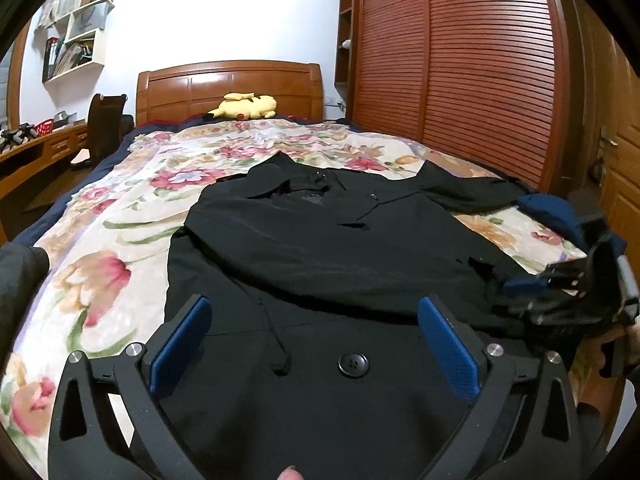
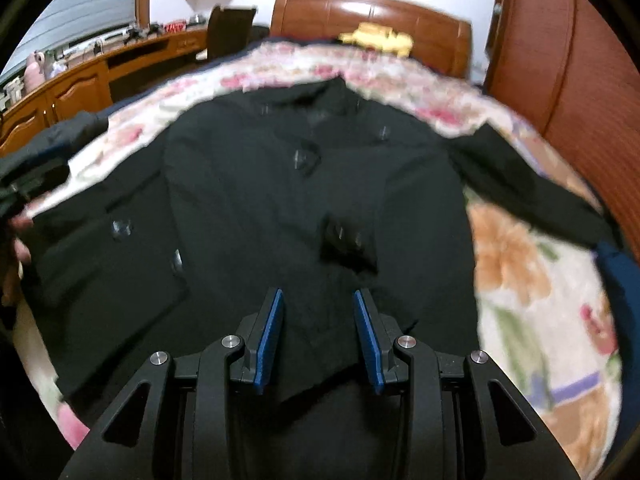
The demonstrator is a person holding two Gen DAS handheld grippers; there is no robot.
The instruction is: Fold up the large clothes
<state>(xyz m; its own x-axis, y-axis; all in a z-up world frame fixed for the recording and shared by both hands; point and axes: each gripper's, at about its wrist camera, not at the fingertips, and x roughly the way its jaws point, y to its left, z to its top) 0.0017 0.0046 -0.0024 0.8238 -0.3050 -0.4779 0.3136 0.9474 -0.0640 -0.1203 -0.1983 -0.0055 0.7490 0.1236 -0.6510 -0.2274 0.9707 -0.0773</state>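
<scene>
The black coat (image 1: pixel 320 248) lies face up on the floral bedspread (image 1: pixel 120 216) of the bed, collar toward the wooden headboard (image 1: pixel 228 88), hem toward the person. One sleeve (image 1: pixel 472 192) stretches out to the right; the left side looks already turned in over the body, though the dark cloth makes the layers hard to read.

The step in hand appears to be taking the lower part of the coat for the next fold. To do it well, each gripper should bite through all layers at an outer edge of the hem, not on the big button (image 1: pixel 353 365) or the drawstring (image 1: pixel 276 340) (both would slip or bunch). The 2 grips should sit level and well apart so the cloth lifts as 1 flat panel, and the loose sleeve is best laid across the chest first.

The left gripper (image 1: pixel 314 344) hangs over the lower front with its blue pads (image 1: pixel 182 344) spread wide, holding nothing; whether the pads touch the cloth I cannot tell. The right gripper (image 2: pixel 319 334) is parted more narrowly above the hem area, nothing between its pads (image 2: pixel 270 336); that view is blurred.
</scene>
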